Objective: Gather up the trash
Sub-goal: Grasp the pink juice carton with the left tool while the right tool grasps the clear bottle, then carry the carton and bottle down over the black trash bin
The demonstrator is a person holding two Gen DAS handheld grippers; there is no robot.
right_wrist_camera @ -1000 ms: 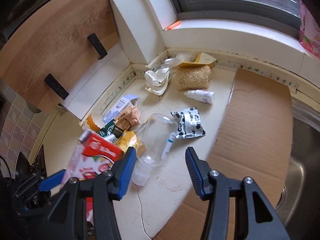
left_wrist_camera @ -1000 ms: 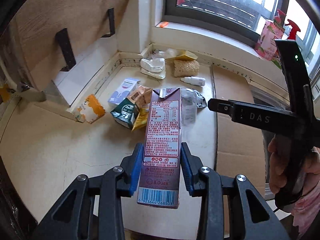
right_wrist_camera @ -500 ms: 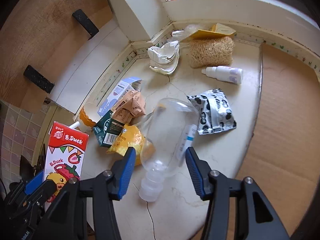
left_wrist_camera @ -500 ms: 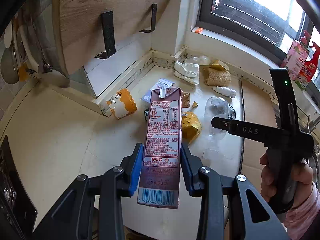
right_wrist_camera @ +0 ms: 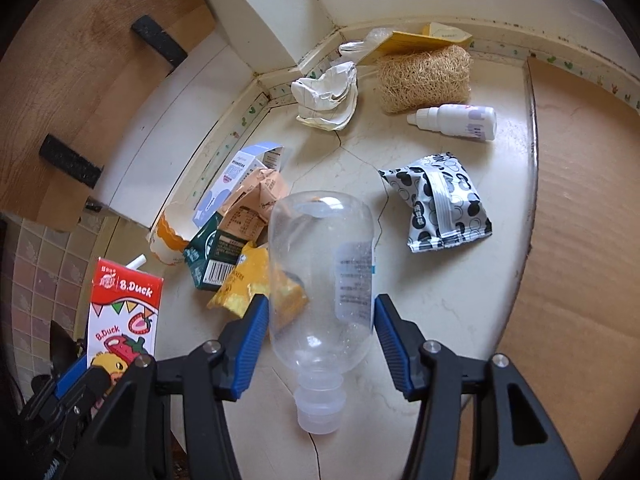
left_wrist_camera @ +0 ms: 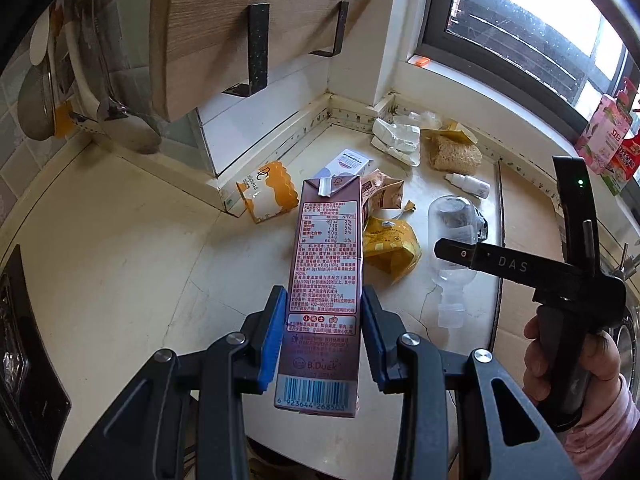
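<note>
My left tongs (left_wrist_camera: 322, 336) are clenched on the carton (left_wrist_camera: 326, 280), held upright above the desk (left_wrist_camera: 120, 260). My right tongs (right_wrist_camera: 318, 340) are spread wide, straddling the clear bottle (right_wrist_camera: 322, 280) lying on the desk, pads beside it, contact unclear. Wrappers (right_wrist_camera: 436, 204) and a yellow bag (left_wrist_camera: 390, 246) lie nearby.

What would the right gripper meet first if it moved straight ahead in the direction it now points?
Probably the clear plastic bottle: it lies between the open right gripper fingers, cap toward the camera. Depth is unclear, so the countertop beneath could come first.
</note>
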